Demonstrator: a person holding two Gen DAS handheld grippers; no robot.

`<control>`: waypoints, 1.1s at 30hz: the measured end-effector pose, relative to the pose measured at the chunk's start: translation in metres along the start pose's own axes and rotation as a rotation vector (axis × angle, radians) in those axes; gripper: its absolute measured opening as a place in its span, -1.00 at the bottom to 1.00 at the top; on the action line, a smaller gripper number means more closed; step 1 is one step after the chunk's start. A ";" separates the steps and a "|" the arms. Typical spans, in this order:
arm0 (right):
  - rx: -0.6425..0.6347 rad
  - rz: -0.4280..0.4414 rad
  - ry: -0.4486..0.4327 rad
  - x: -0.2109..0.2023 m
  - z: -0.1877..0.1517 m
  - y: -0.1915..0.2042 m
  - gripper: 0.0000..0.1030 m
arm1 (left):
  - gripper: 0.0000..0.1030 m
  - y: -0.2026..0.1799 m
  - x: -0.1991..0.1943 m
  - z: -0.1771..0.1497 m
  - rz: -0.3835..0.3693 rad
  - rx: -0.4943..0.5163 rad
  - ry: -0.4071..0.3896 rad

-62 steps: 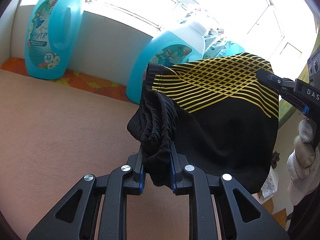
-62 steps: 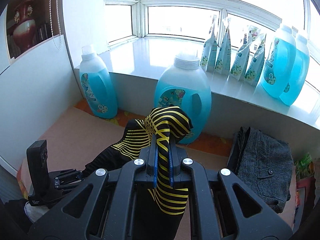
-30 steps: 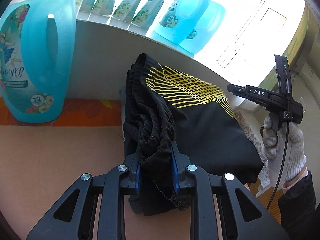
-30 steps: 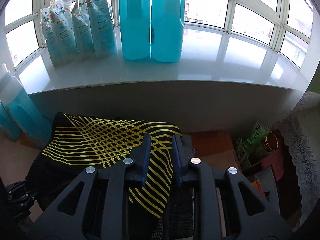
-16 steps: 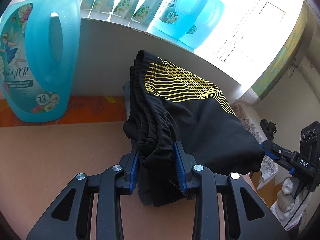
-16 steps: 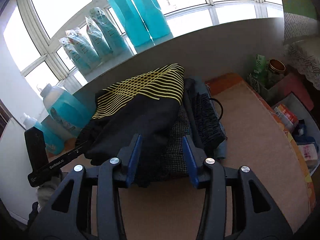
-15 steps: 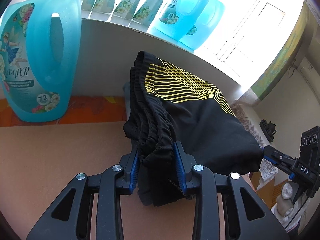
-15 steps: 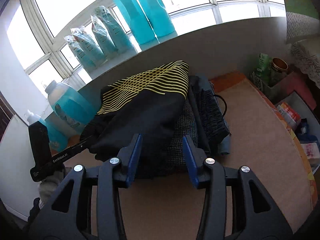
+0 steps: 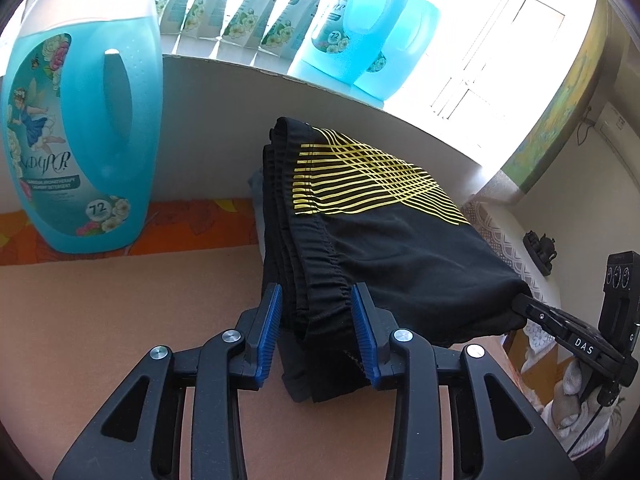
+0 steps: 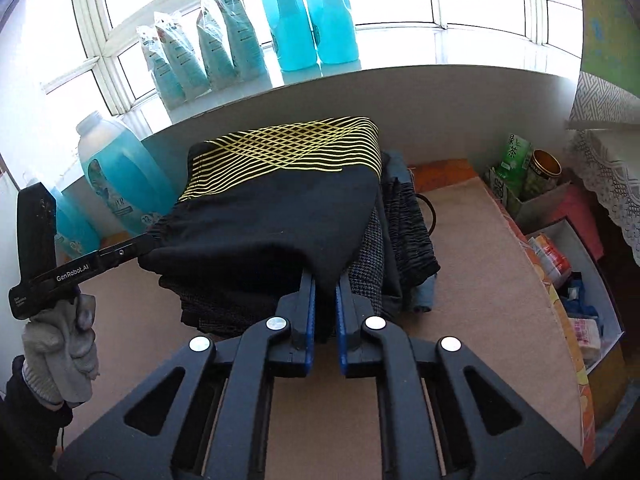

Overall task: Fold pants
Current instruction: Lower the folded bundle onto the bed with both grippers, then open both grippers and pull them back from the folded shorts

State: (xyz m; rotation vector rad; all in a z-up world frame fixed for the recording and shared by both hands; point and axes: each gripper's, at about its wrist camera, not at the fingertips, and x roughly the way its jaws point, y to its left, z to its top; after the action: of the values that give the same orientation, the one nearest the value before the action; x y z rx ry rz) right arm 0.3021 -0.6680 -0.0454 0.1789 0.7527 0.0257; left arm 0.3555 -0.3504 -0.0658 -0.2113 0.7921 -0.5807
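Right gripper point(image 10: 323, 312) has just clamped onto the near corner of the pants point(image 10: 276, 216). The left gripper point(image 9: 316, 332) has been easing open, waistband loose between its jaws. They sit folded atop the pile point(image 10: 404, 216) (by the windowsill), so best release gently and keep edges square.

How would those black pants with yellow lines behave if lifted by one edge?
The pants would probably flop and unfold: the fabric drapes limply over the pile beneath. They look light, sagging little. The gathered waistband seems bulky enough to grip without slipping.
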 end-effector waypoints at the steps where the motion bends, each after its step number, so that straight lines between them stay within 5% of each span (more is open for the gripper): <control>1: -0.003 -0.004 0.015 0.002 -0.002 -0.001 -0.83 | -0.32 0.000 -0.001 -0.002 -0.001 0.000 0.002; 4: 0.003 -0.044 0.017 0.003 -0.007 -0.007 -0.67 | -0.32 0.004 -0.009 -0.007 0.002 -0.012 0.007; 6: 0.010 -0.070 -0.003 -0.005 -0.012 -0.010 -0.36 | -0.32 0.007 -0.018 -0.011 0.013 -0.009 0.006; 25: 0.016 -0.122 -0.159 -0.105 -0.086 0.033 -0.11 | -0.21 -0.010 -0.128 -0.076 0.084 0.141 -0.082; 27: 0.006 -0.150 -0.179 -0.114 -0.096 0.044 0.03 | -0.04 -0.013 -0.137 -0.083 0.087 0.157 -0.094; 33: -0.027 -0.177 -0.225 -0.142 -0.127 0.076 0.28 | -0.04 -0.020 -0.162 -0.107 0.078 0.190 -0.112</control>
State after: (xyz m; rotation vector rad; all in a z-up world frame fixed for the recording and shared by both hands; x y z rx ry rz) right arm 0.1150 -0.5863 -0.0266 0.0867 0.5413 -0.1503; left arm 0.1798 -0.2715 -0.0328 -0.0378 0.6294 -0.5615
